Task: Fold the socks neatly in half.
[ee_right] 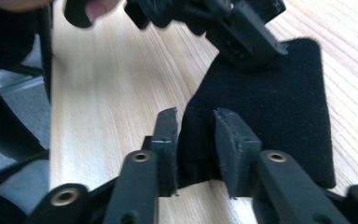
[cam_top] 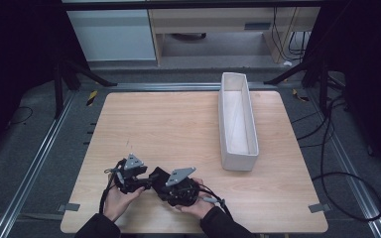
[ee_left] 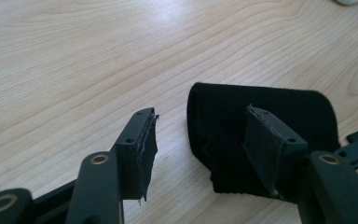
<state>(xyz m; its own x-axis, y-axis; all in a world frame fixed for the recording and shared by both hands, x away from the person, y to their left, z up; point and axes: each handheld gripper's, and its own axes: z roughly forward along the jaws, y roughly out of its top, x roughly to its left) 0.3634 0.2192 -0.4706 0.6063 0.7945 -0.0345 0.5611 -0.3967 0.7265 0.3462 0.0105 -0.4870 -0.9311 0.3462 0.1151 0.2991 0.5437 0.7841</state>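
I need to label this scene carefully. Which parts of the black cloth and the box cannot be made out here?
- Black cloth, high view: mostly hidden under both grippers.
- Cloth's near edge, right gripper view: cut off by the right gripper and the frame's bottom.
- Grey box, left gripper view: just a corner at the top edge.

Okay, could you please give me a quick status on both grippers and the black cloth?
Left gripper open, one jaw over the folded black felt cloth. Right gripper part open, cloth edge between its jaws. Cloth flat on the wooden table. Nothing in the way.
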